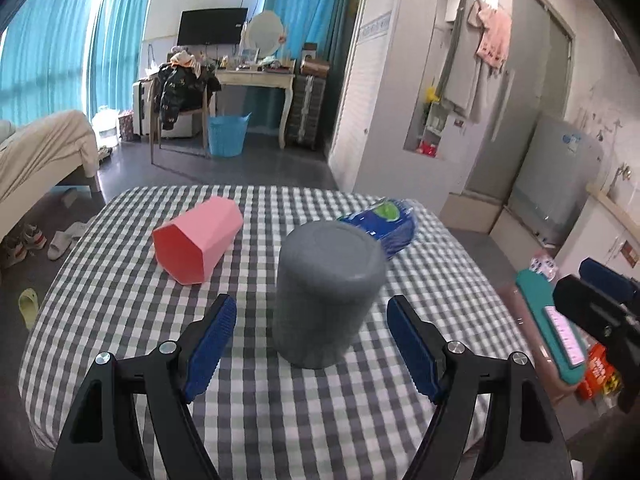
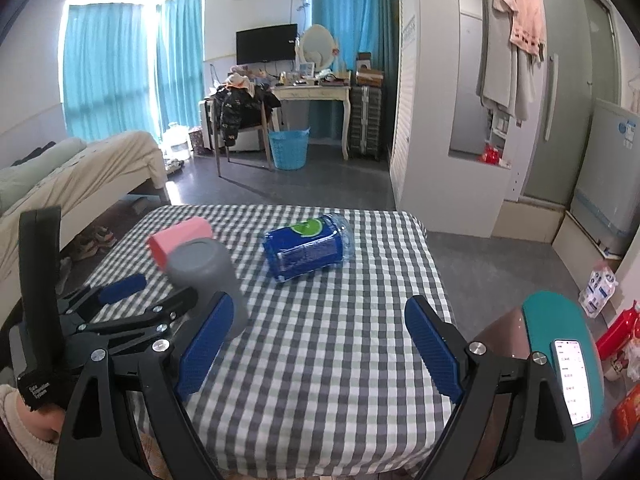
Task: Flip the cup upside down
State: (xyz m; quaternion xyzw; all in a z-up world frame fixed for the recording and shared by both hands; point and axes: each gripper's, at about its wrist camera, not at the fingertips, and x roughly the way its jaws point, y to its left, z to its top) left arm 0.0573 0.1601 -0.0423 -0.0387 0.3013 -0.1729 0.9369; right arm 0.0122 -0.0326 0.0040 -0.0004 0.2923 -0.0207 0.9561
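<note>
A grey cup [image 1: 326,294] stands upside down on the checked tablecloth [image 1: 120,292], its flat base up. My left gripper [image 1: 312,316] is open, its blue pads on either side of the cup without touching it. The cup also shows in the right wrist view [image 2: 210,276], with the left gripper [image 2: 160,294] around it. A pink cup [image 1: 196,240] lies on its side at the far left, mouth toward me. My right gripper [image 2: 316,330] is open and empty over the tablecloth [image 2: 340,360], right of the grey cup.
A blue plastic-wrapped pack [image 2: 308,246] lies on the table behind the cups. A teal holder with a lit phone [image 2: 572,376] stands off the table's right edge. Beyond the table are bare floor, a bed [image 2: 80,176] and a blue basket [image 2: 288,148].
</note>
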